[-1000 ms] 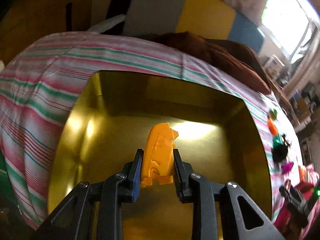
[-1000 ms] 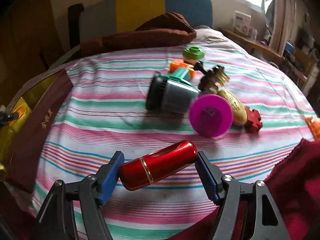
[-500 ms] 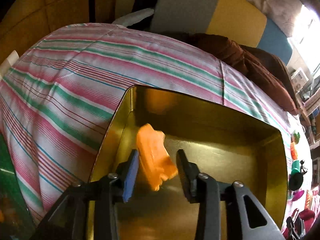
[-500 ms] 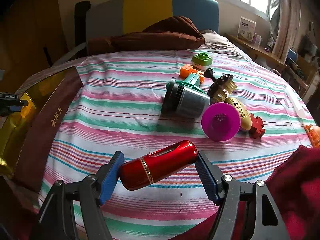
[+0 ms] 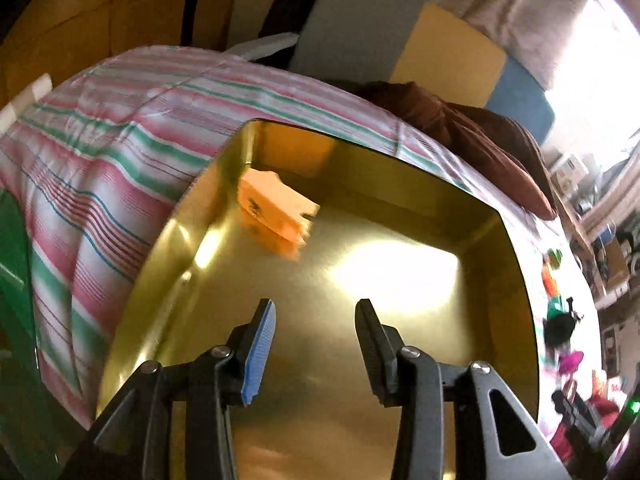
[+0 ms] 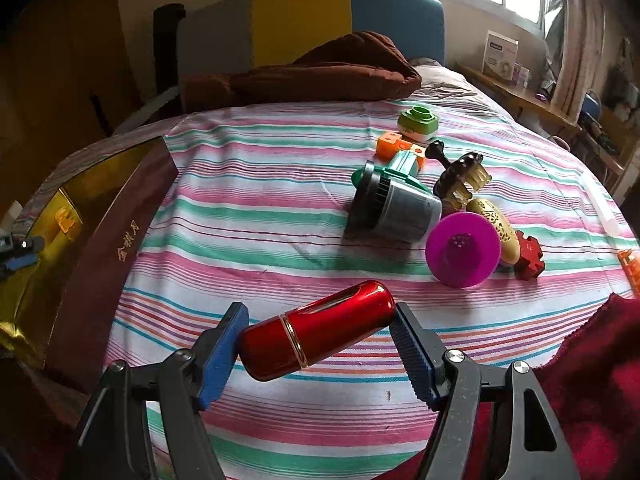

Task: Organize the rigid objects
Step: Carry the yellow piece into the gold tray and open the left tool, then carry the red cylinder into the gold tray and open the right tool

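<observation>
left tool (image 5: 312,344) released over gold box (image 5: 516,280); right tool (image 6: 316,344) grasping red cylinder (image 6: 320,328).

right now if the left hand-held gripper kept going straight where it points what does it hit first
Most likely the bare gold floor of the box. The left hand-held gripper is open with nothing between its pads, and the orange toy piece lies off toward the far left corner, out of that line. Depth is hard to judge.
</observation>
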Demonstrator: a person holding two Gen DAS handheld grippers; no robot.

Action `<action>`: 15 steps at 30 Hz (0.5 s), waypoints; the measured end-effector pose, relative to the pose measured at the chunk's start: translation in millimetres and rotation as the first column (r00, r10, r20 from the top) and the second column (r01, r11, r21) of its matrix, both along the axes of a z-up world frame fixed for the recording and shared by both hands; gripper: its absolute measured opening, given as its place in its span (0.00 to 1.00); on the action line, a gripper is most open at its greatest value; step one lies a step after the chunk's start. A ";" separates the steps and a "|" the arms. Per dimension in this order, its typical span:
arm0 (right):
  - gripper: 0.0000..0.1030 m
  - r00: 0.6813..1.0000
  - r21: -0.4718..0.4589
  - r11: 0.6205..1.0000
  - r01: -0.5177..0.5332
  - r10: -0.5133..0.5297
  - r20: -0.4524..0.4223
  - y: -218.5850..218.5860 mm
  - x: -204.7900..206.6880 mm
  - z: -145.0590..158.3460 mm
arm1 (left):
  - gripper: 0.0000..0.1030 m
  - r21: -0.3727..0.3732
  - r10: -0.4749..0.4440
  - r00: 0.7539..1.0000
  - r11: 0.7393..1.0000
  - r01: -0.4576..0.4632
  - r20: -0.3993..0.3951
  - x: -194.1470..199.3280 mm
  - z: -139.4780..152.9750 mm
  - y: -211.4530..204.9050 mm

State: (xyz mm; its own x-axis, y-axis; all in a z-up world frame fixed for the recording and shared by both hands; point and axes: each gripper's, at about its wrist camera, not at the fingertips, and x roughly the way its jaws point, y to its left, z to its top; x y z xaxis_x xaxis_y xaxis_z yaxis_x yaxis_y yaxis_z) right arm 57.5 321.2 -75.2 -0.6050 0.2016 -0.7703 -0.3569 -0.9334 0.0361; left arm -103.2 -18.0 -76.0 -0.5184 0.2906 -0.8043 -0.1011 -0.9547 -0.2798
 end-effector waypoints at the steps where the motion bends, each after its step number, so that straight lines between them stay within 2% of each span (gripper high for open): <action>1: 0.71 1.000 0.001 1.000 0.000 0.000 -0.001 -0.6 0.0 0.8 | 0.40 -0.006 -0.015 1.000 1.000 0.015 -0.021 5.7 3.2 4.2; 4: 0.71 1.000 0.000 1.000 -0.007 0.007 -0.010 -3.3 -1.6 5.5 | 0.40 -0.022 -0.035 0.996 0.999 0.033 -0.078 20.7 10.9 14.3; 6: 0.71 1.000 0.004 1.000 -0.016 0.016 -0.017 -6.7 -3.3 9.8 | 0.40 -0.005 -0.048 0.994 0.999 0.048 -0.098 28.4 12.8 18.6; 9: 0.71 0.999 0.012 0.999 -0.037 0.038 -0.032 -13.9 -7.7 18.1 | 0.40 0.011 -0.067 0.991 0.998 0.069 -0.112 39.9 13.4 25.2; 12: 0.71 0.997 0.016 0.998 -0.057 0.057 -0.045 -20.9 -13.5 26.5 | 0.41 -0.005 -0.078 0.989 0.997 0.078 -0.122 49.1 13.9 28.3; 15: 0.71 0.994 -0.033 0.996 -0.081 0.078 -0.072 -25.9 -21.9 37.2 | 0.41 -0.007 -0.057 0.991 0.998 0.056 -0.125 54.7 14.3 24.1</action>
State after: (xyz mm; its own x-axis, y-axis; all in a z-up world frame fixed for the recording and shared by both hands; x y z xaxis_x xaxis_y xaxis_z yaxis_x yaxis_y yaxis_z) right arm 35.5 295.3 -38.0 -0.6708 0.1240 -0.7312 -0.2769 -0.9565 0.0919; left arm -48.6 6.1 -61.6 -0.5979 0.3199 -0.7350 -0.1889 -0.9473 -0.2586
